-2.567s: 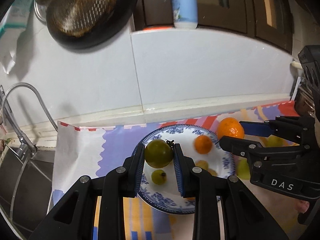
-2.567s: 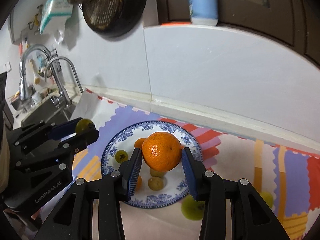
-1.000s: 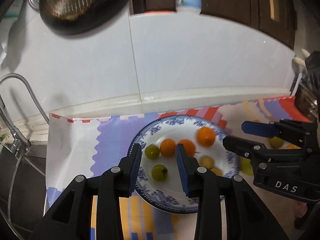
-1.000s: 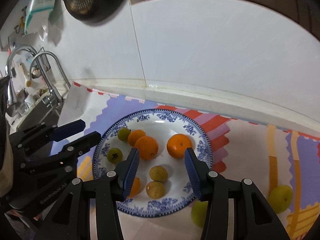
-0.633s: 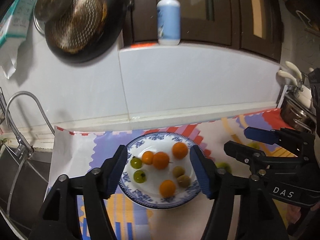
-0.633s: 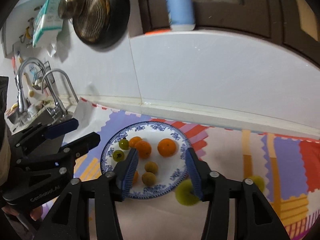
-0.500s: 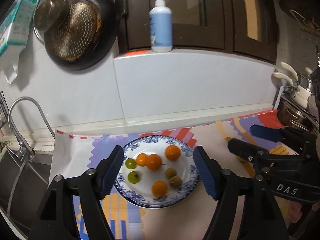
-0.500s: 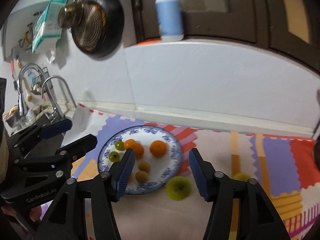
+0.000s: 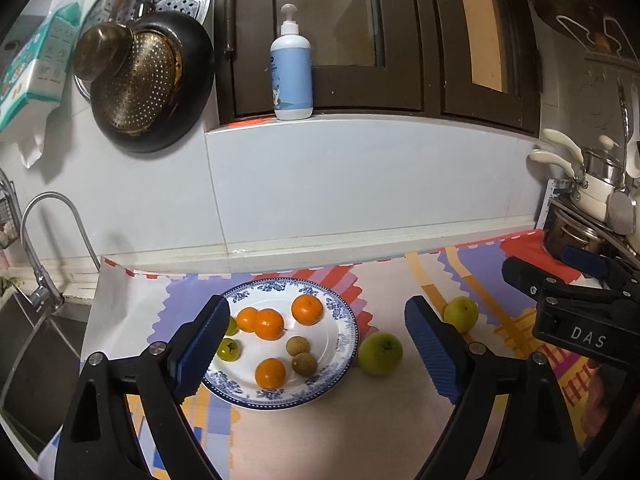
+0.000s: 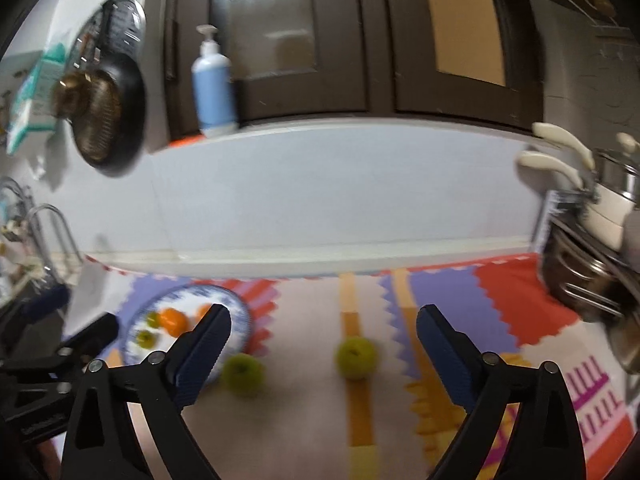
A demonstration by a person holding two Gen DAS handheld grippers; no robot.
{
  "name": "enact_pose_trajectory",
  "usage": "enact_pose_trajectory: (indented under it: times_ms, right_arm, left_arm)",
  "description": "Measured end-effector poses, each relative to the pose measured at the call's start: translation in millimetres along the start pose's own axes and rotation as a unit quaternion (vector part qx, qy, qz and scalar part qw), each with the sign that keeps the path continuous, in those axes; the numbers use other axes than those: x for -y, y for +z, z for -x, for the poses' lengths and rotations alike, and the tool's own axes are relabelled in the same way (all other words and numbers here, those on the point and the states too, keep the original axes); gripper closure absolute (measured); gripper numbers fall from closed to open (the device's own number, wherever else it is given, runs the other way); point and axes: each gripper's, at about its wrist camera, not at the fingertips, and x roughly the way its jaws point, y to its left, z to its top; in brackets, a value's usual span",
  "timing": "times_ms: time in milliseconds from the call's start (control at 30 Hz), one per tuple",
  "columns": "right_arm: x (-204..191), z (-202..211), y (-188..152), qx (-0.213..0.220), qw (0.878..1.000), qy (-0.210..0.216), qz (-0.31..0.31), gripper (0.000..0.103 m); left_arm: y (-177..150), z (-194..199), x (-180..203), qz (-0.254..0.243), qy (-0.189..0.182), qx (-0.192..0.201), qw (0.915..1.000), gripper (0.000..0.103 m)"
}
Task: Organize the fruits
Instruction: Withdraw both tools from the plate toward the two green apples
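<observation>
A blue-patterned plate point(image 9: 344, 344) on the colourful mat holds several oranges point(image 9: 307, 309), two small green fruits point(image 9: 229, 349) and two brown ones point(image 9: 298, 345). Two green apples lie on the mat to its right: one point(image 9: 380, 353) beside the rim, one point(image 9: 461, 314) farther right. My left gripper point(image 9: 316, 344) is open and empty, raised above the plate. My right gripper point(image 10: 322, 352) is open and empty above the mat; both apples point(image 10: 242, 373) point(image 10: 356, 358) and the plate point(image 10: 240, 316) show below it, blurred. It also shows in the left wrist view point(image 9: 560, 280) at the right.
A sink with a tap point(image 9: 44, 240) lies at the left. Pots point(image 9: 592, 216) stand at the right. A white tiled wall rises behind the mat, with a soap bottle point(image 9: 291, 68) on its ledge and a pan point(image 9: 148, 84) hanging.
Both grippers let go of their fruit onto the plate, opened wide and pulled back and up. The right gripper has swung to the right, over the apples.
</observation>
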Motion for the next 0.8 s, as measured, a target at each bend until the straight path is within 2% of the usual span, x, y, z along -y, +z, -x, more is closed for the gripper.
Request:
enact_pose_trajectory:
  times_ms: [167,367,533,800]
  right_arm:
    - [11.3,-5.3,-9.8,-0.017,1.000,0.011,0.020,0.005]
    - [20.2,-9.9,-19.7,-0.029,0.999,0.012,0.040,0.005]
    - [24.0,-20.0,-25.1,-0.040,0.997,0.004,0.066,0.005]
    - [26.0,-55.3,-38.1,-0.090,0.992,0.031,0.086,0.005]
  left_arm:
    - [-9.4,-3.5,18.3,-0.012,0.005,0.000,0.9999,0.009]
    - [-19.3,-14.9,29.8,-0.008,0.004,-0.017,0.9998,0.008]
    - [-28.5,-27.9,39.1,-0.025,0.000,-0.035,0.9991,0.009]
    - [-41.0,-56.1,51.6,-0.055,-0.012,-0.071,0.9959,0.009]
